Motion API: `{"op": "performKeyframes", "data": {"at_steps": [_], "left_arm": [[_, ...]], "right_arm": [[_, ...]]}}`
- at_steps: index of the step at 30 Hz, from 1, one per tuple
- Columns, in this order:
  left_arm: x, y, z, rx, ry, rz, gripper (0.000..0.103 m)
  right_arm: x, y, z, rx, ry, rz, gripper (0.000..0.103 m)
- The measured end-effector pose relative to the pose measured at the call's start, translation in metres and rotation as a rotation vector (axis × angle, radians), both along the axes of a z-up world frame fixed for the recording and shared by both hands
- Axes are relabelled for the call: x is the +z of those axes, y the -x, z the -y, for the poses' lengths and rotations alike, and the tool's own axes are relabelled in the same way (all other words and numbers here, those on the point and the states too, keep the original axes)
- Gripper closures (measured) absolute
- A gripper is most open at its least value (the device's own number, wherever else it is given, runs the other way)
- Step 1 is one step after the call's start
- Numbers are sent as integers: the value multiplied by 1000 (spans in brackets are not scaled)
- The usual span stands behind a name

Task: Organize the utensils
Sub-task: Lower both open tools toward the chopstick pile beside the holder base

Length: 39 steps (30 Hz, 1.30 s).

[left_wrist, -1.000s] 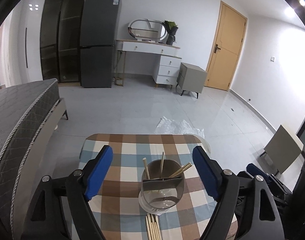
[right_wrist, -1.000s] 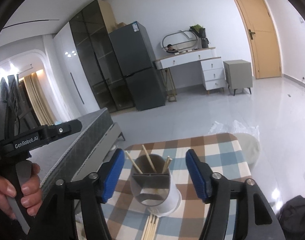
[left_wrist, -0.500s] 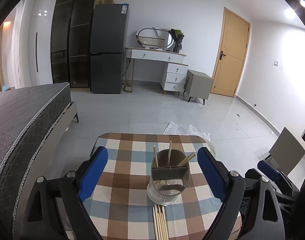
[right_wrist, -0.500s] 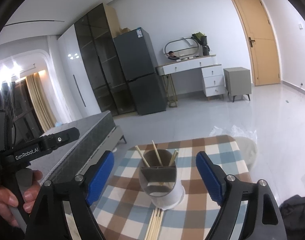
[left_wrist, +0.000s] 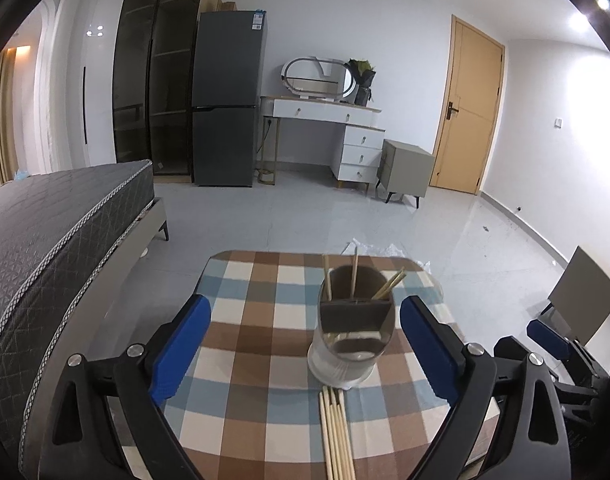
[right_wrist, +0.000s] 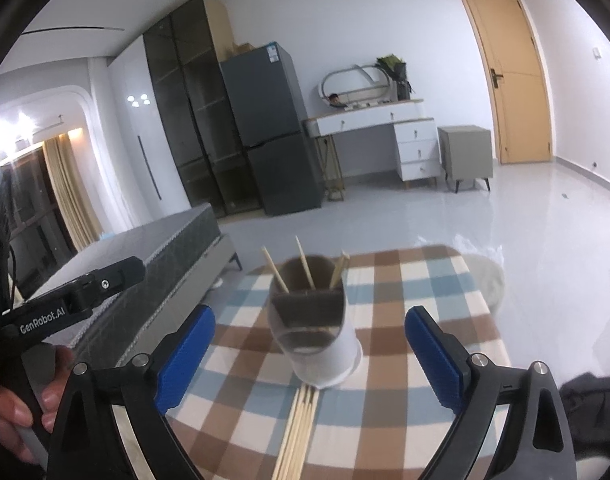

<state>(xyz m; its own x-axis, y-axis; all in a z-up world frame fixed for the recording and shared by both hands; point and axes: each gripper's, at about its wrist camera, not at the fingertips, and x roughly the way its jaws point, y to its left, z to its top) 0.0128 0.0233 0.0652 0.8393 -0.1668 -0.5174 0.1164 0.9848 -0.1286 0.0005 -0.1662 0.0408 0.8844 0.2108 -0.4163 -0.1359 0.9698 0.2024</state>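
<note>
While jaws widen on both sides, holding nothing:
Left gripper (left_wrist: pixel 303 338): blue pads spreading apart; empty; aimed down over the checked tablecloth (left_wrist: pixel 245 280)
Right gripper (right_wrist: pixel 311 344): opening as well; empty; utensil holder in the line of sight between the pads, untouched
Utensil holder (left_wrist: pixel 355 328): upright near mid-table; divided insert; three chopsticks (left_wrist: pixel 355 270) leaning in the back compartment
Loose chopsticks (left_wrist: pixel 337 432): bundled flat on the cloth; tips just short of the holder's base
Left hand (right_wrist: pixel 9 412): wrapped round its gripper's handle

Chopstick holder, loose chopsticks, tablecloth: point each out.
Chopstick holder (left_wrist: pixel 355 322): left wrist view, front divider wall.
Loose chopsticks (left_wrist: pixel 336 432): left wrist view, mid-bundle.
Tablecloth (right_wrist: pixel 417 280): right wrist view, bare checked patch.
</note>
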Motion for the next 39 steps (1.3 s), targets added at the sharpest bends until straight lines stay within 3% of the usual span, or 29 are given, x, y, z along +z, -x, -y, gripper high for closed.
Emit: {"op": "performKeyframes", "data": {"at_steps": [15,23,33,39], "left_arm": [[-63,-1,-3,36,16,-136,10],[-93,-8,0,4,-3,-228,10],[-122,-40,-20,111,56,-428,10],[-128,-52,-27,139,66,-466,10]], "right_arm": [[-55,-7,-9,41,42,-125,6],[-88,-25,-12,52,36,-253,8],[-136,-60,-15,53,25,-440,28],[-160,-80,-30,74,54,-502,35]]}}
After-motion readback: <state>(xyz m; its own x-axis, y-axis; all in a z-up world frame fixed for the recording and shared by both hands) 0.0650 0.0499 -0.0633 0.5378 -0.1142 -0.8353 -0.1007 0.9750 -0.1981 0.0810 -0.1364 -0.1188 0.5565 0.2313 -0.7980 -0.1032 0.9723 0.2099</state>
